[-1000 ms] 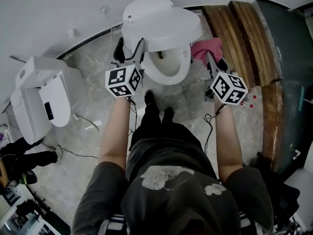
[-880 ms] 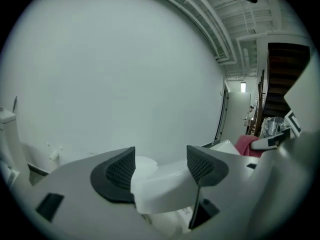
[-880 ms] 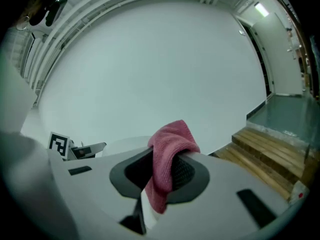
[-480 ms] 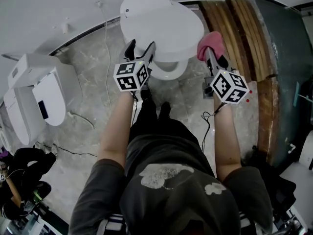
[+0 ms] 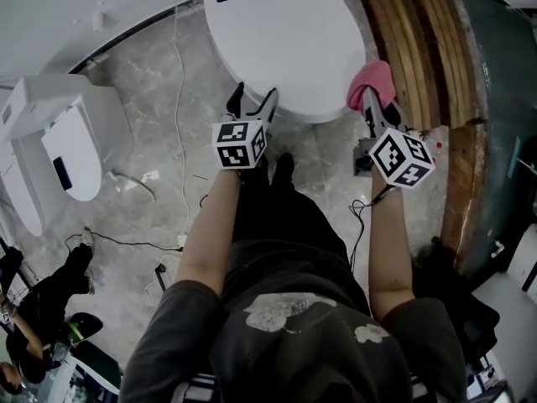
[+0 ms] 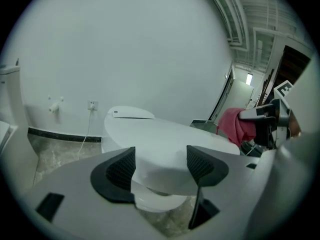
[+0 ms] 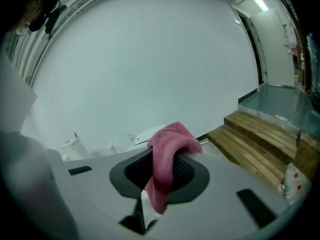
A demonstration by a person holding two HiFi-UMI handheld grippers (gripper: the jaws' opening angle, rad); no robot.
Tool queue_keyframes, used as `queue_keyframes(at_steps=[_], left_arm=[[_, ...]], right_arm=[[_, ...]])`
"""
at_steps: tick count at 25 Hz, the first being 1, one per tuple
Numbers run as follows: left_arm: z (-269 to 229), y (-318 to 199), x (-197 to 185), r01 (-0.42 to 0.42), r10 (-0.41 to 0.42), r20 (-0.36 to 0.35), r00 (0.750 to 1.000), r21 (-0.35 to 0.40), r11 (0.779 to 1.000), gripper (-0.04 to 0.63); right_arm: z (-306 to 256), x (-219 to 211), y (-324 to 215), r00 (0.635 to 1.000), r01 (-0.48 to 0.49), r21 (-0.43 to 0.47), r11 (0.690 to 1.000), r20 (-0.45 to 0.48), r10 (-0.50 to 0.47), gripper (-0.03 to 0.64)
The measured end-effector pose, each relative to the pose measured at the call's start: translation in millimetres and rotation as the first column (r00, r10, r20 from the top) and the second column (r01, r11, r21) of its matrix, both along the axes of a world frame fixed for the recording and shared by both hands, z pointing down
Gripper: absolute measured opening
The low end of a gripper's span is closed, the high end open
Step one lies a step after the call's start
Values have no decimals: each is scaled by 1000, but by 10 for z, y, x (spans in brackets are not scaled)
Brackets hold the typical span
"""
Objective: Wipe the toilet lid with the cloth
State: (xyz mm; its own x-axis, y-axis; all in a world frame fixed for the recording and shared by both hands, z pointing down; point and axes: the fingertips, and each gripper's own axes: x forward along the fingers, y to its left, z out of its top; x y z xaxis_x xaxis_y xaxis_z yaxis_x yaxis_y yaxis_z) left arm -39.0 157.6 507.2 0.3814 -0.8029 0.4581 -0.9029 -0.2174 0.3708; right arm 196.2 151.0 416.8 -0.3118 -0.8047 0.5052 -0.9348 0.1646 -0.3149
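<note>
The white toilet lid (image 5: 281, 36) lies shut at the far middle. Wooden steps (image 5: 403, 49) run along its right, and a second toilet (image 5: 59, 154) stands far left. The left gripper (image 5: 254, 103) sits at the lid's near left edge, its jaws wide apart and empty. The right gripper (image 5: 375, 101), just beside the lid's right edge, pinches the pink cloth (image 5: 372, 81).

The head view looks steeply down from above the person (image 5: 285, 309) onto the toilet lid (image 5: 281, 40). The left gripper view sits low and close, facing across that lid toward the wall (image 6: 125, 49); the right gripper view faces the same wall, and both show the cloth (image 7: 167, 149).
</note>
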Motion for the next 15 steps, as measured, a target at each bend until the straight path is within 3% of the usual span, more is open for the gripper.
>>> queue_keyframes(at_steps=[8,15], left_arm=[[775,246,54,0,0,2,1000,-99,995,348],[1304,342,97,-7,6,-9,1000,-135,991,348]], right_arm=[[536,-65,107,1000,9,-46,999,28,-8,55],[1117,-166,176,998,41,-109,993,46,-36,55]])
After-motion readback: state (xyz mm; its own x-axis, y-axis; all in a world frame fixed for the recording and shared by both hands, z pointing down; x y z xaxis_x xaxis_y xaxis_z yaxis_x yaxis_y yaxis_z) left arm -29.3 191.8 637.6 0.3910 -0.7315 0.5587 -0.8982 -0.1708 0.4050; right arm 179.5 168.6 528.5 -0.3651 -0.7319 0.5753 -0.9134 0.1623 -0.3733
